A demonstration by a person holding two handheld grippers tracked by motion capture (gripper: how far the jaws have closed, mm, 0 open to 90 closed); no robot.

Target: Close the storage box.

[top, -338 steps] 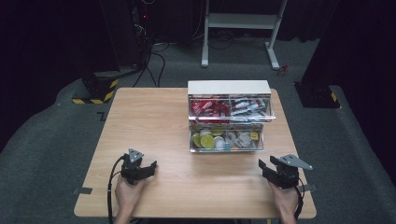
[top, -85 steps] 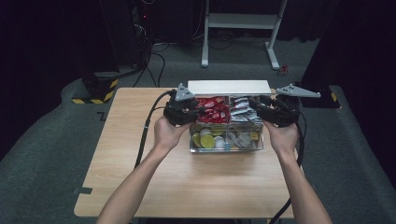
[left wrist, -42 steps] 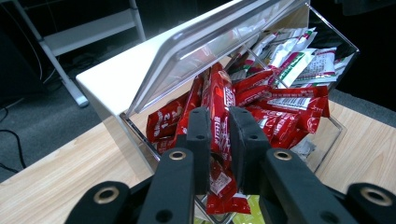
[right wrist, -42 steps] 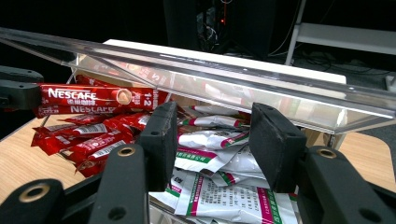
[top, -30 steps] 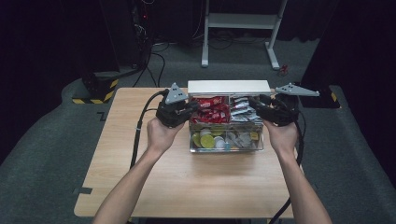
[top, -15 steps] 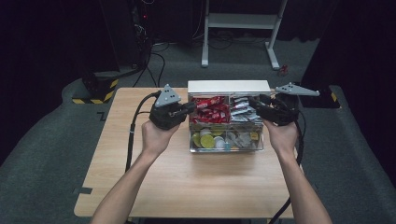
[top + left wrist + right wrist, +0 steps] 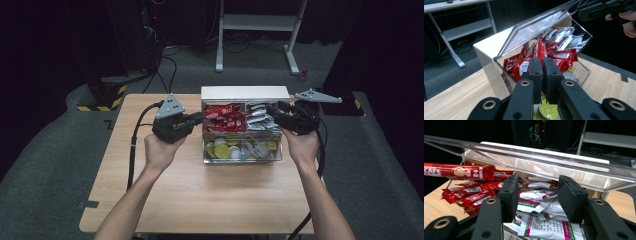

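A clear two-tier box (image 7: 242, 159) with a white top stands at the table's far middle. Its clear lid (image 7: 549, 162) is tipped up and its front edge rests across the tips of my right gripper (image 7: 537, 178), whose jaws stand apart with nothing pinched between them. That gripper (image 7: 272, 109) sits at the box's upper right. My left gripper (image 7: 199, 118) is at the box's left, shut on a red coffee stick packet (image 7: 459, 172) that hangs level above the other red packets (image 7: 519, 65). White-and-green sachets (image 7: 541, 227) fill the right half.
Round yellow and white capsules (image 7: 220, 149) lie in the lower tier. The wooden table top (image 7: 210, 195) stretches from the box toward the person. A white desk frame (image 7: 260, 22) and a yellow-black striped base (image 7: 107, 95) stand on the dark floor beyond.
My left gripper has drawn back to the left, away from the box, with the red packet in its jaws. The right gripper and the raised lid have kept still.
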